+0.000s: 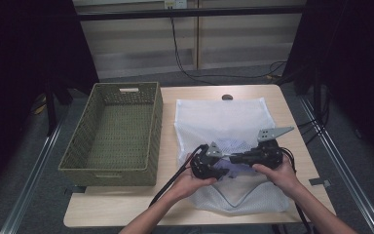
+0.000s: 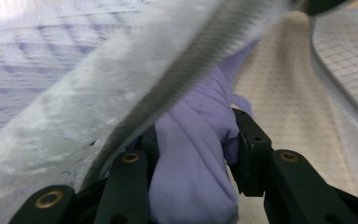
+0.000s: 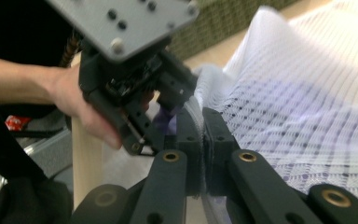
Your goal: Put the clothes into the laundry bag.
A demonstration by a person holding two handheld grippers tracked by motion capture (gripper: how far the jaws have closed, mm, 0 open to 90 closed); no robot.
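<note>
High view: a white mesh laundry bag (image 1: 224, 131) lies on the table (image 1: 126, 214), beside a woven basket (image 1: 112, 134). Both hands meet at the bag's near part, the left gripper (image 1: 213, 168) and the right gripper (image 1: 246, 158) close together over a lilac garment (image 1: 233, 169).

Left gripper view: the jaws are clamped on the lilac garment (image 2: 191, 163), which sits right at the bag's zip-edged opening (image 2: 186, 84), under the mesh.

Right gripper view: the jaws are pinched shut on the bag's rim (image 3: 198, 121), with the left gripper (image 3: 163, 121) just beyond.

Step, as I judge it: the garment is passing through the bag's mouth; which way, I cannot tell.

Doing it well: keep the rim lifted and taut, and move the cloth along the opening, not against the zip.
</note>
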